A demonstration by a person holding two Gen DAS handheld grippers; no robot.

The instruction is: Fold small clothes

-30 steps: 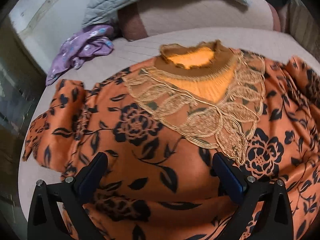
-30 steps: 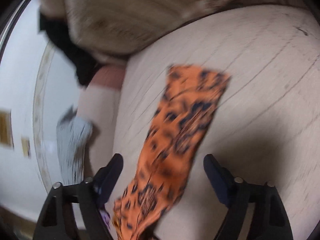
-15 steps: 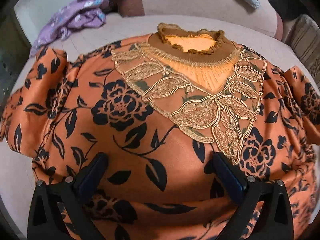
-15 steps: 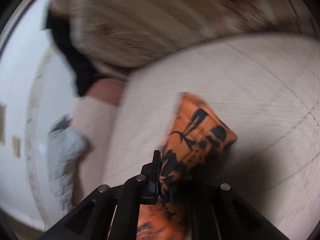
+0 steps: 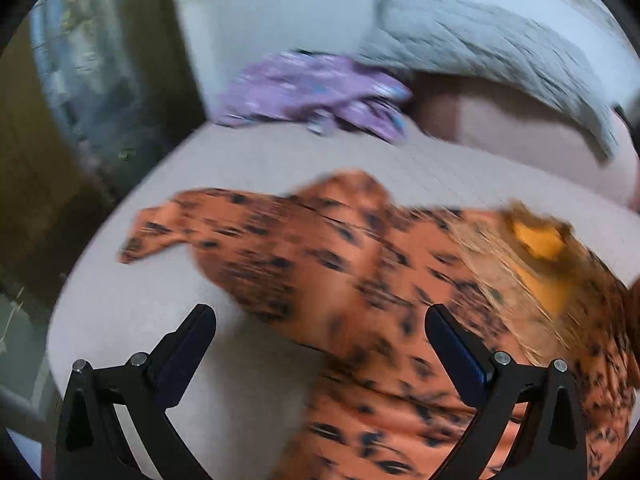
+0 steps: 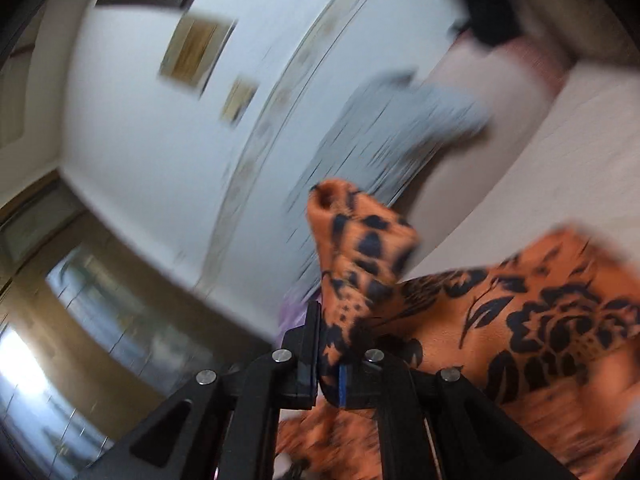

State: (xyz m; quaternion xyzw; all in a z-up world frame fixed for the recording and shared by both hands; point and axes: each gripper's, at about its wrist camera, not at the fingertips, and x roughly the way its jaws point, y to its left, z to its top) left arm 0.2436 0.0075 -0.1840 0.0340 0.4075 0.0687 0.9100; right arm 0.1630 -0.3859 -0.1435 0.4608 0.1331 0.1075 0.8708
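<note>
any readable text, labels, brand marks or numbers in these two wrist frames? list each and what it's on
None readable.
Orange floral top: printed pattern only, no lettering or tag in view.
Purple garment: small print, motion-blurred, no text to make out.
Framed pictures on the wall: too blurred to read.
Left gripper and right gripper: no markings visible.

Soft daylight, window glare lower left in the right view, heavy motion blur, fisheye-curved edges.
</note>
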